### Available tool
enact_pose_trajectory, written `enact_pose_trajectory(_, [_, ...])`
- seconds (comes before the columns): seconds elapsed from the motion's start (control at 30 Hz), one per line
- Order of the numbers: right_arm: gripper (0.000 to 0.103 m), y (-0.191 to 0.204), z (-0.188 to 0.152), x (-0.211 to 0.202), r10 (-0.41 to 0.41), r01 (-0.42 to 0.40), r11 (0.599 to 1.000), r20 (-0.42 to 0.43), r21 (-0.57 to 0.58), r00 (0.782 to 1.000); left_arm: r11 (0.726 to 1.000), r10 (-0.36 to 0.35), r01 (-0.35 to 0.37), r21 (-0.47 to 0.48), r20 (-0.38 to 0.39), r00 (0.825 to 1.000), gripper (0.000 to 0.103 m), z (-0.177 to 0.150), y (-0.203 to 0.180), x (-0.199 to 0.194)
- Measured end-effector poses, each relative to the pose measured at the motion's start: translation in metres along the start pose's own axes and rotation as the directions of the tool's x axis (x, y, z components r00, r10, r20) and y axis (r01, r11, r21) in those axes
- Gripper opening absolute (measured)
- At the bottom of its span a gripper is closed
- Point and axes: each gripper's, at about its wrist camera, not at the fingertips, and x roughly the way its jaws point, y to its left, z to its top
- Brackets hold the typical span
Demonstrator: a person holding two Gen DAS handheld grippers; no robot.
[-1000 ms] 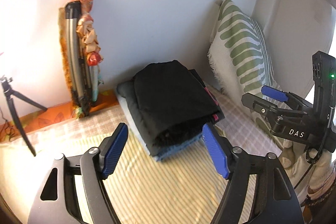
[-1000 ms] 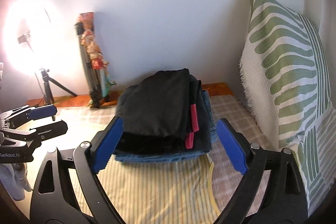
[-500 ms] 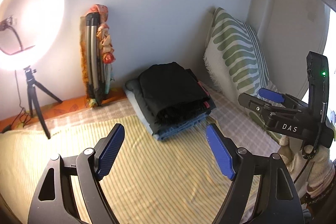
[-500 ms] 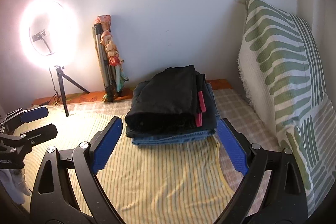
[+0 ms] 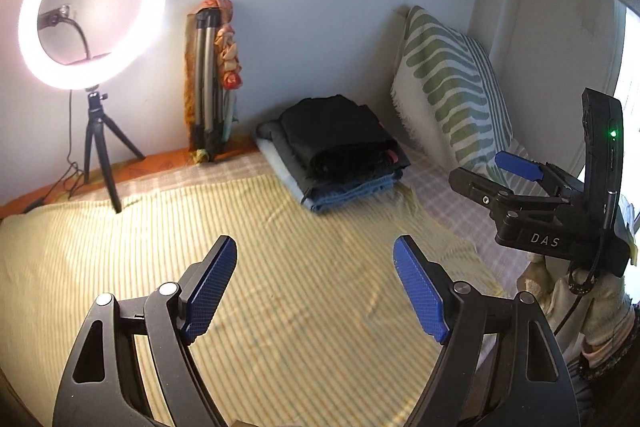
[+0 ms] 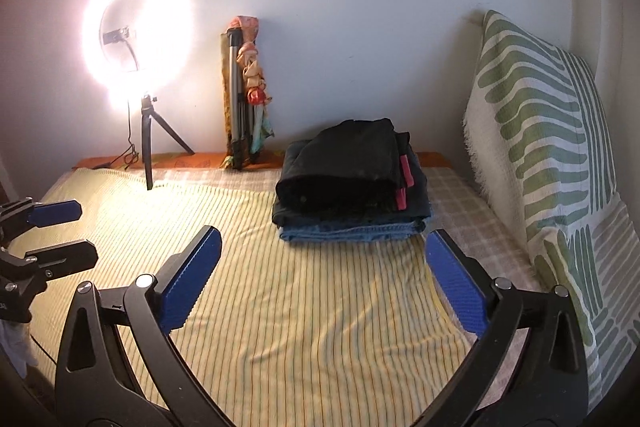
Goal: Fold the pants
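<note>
1. Folded black pants [image 6: 348, 163] top a neat stack of folded clothes [image 6: 352, 223] at the far end of the bed [image 6: 300, 327], near the wall and just left of a green-and-white patterned pillow [image 6: 540, 147].
2. The left hand-held gripper [image 5: 314, 291] hovers over the yellow striped bedspread [image 5: 280, 267], its blue-padded jaws spread wide and holding nothing, well apart from the stack.
3. The right hand-held gripper [image 6: 322, 279] hangs likewise released and empty, its blue pads framing the bedspread short of the pile; in the left wrist view it shows at the right edge [image 5: 496, 175], in front of the pillow.
4. A lit ring light [image 5: 92, 11] on a small black tripod [image 5: 100, 147] stands at the bed's far left corner.
5. A folded tripod wrapped in orange patterned cloth [image 6: 244, 95] leans upright against the wall between the ring light and the stack.
</note>
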Motion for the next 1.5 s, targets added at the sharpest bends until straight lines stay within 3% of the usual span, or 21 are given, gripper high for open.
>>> enact_pose_trajectory(0.13, [0.103, 0.002, -0.011, -0.003, -0.001, 0.001, 1.000, 0.006, 0.021, 1.000, 1.000, 0.011, -0.011, -0.016, -0.017, 1.000, 0.081, -0.011, 0.002, -0.002])
enact_pose_trajectory(0.27, [0.103, 0.002, -0.017, -0.002, -0.006, 0.006, 1.000, 0.004, 0.029, 1.000, 0.999, 0.041, -0.041, -0.003, 0.018, 0.999, 0.082, -0.017, 0.000, -0.008])
enact_pose_trajectory(0.63, [0.103, -0.003, -0.021, 0.003, -0.001, 0.001, 0.998, 0.007, 0.067, 1.000, 0.997, 0.080, -0.080, -0.001, 0.064, 0.995, 0.097, -0.017, 0.000, -0.017])
enact_pose_trajectory(1.5, [0.103, 0.006, -0.028, 0.016, -0.005, 0.005, 0.999, -0.003, 0.042, 1.000, 0.994, 0.112, -0.112, 0.017, 0.041, 0.993, 0.097, -0.026, 0.010, -0.013])
